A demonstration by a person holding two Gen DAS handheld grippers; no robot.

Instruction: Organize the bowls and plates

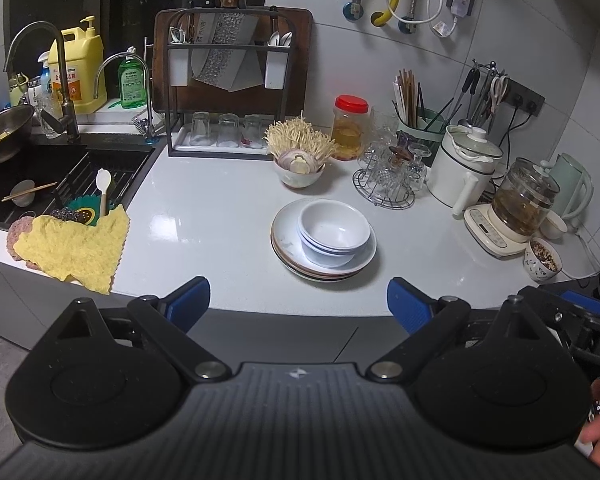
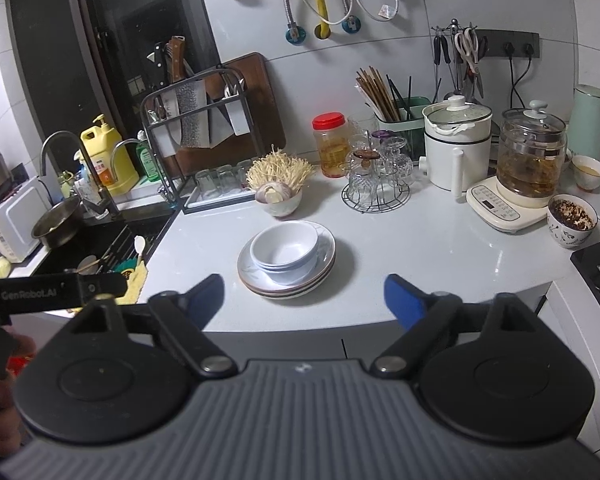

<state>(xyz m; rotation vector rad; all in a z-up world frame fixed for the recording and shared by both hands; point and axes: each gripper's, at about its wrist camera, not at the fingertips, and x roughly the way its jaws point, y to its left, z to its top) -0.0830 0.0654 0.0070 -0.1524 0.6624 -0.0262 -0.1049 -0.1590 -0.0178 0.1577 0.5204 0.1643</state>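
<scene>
Nearest, both grippers, left [image 1: 298, 300] and right [image 2: 304, 298], held at the counter [image 1: 220, 216] edge with blue pads spread wide, nothing between them and nothing touched. Just beyond, mid-counter, a stack of plates [image 1: 324, 258] with nested white bowls [image 1: 334, 236] sitting on top, apart from either gripper. Farther back, a bowl of mushrooms [image 1: 300, 160], a red-lidded jar [image 1: 350, 126], a glass rack [image 1: 390, 178], a white pot [image 1: 464, 168]; to the far left a sink [image 1: 60, 176] and a yellow cloth [image 1: 76, 248].
</scene>
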